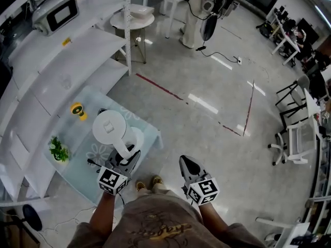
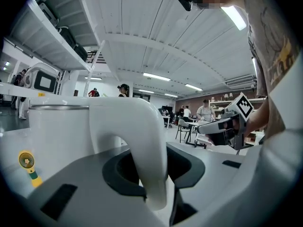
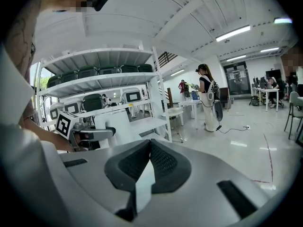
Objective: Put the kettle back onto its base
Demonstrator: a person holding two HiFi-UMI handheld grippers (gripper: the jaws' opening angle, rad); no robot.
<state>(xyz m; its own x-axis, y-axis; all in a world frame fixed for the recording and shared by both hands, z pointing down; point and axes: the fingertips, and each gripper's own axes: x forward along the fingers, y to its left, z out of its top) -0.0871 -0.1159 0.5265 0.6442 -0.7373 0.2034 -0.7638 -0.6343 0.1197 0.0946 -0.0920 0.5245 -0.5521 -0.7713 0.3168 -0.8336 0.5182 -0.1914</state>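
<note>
A white kettle (image 1: 111,129) with a round lid hangs over the pale glass table (image 1: 146,132). My left gripper (image 1: 128,156) is shut on its curved handle. In the left gripper view the handle (image 2: 142,145) runs down between the jaws and the kettle body (image 2: 57,131) fills the left. A dark shape (image 1: 102,110) just behind the kettle may be the base; most of it is hidden. A black cable (image 1: 91,163) lies on the table beside my left gripper. My right gripper (image 1: 187,161) (image 3: 147,148) is shut and holds nothing, out over the floor to the right of the table.
A small yellow fan (image 1: 78,110) and a little green plant (image 1: 59,150) stand on the table's left side. White shelves (image 1: 51,61) rise behind the table. A round white table (image 1: 133,18) stands farther back, and office chairs (image 1: 292,138) stand at the right.
</note>
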